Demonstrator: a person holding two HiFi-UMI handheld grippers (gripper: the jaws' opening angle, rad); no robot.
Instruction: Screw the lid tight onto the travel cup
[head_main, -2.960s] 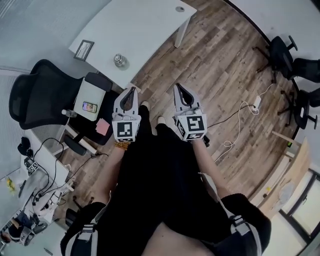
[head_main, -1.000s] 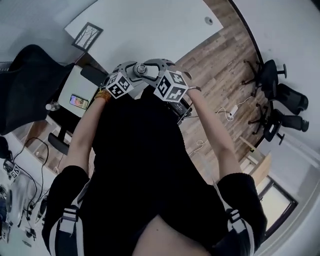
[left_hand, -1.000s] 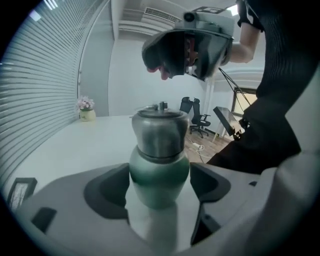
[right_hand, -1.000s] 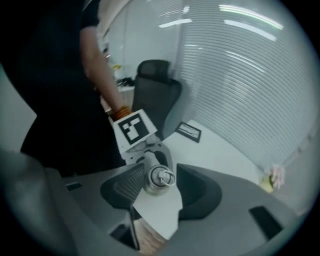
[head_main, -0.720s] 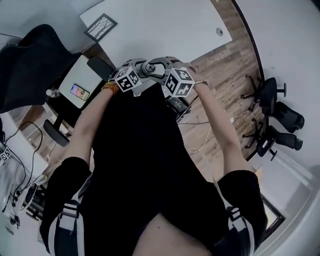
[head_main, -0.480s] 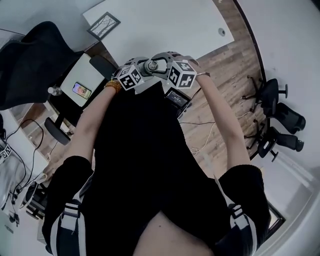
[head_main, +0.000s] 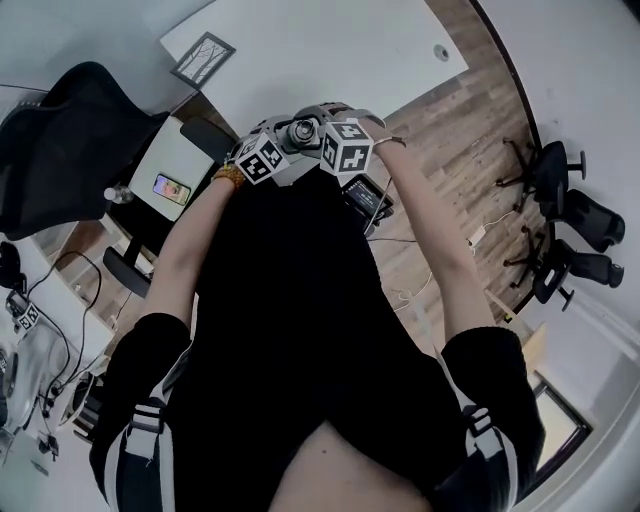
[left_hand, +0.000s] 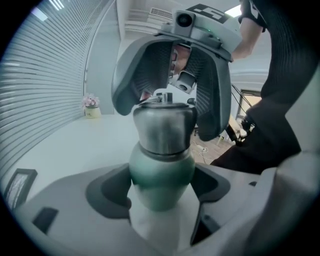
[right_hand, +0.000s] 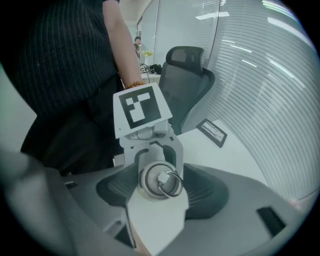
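Observation:
The travel cup (left_hand: 161, 172) has a green body and a steel lid (left_hand: 164, 127) with a ring on top. My left gripper (left_hand: 160, 189) is shut on the cup's body and holds it upright off the table. My right gripper (left_hand: 166, 120) comes down over the lid from above. Its jaws have just been opening and stand on either side of the lid, with gaps showing. In the right gripper view the lid (right_hand: 160, 182) lies between the pads of the right gripper (right_hand: 160, 189). In the head view the cup (head_main: 302, 130) sits between both marker cubes.
A white table (head_main: 330, 50) with a picture frame (head_main: 203, 55) lies ahead. A black office chair (head_main: 60, 140) and a cabinet with a phone (head_main: 172, 188) stand at the left. More chairs (head_main: 570, 220) stand on the wooden floor at the right.
Three seconds ago the grippers hung apart over the floor and the cup stood on the table. Over the last second both stay at the cup, and the right gripper's cube has rolled.

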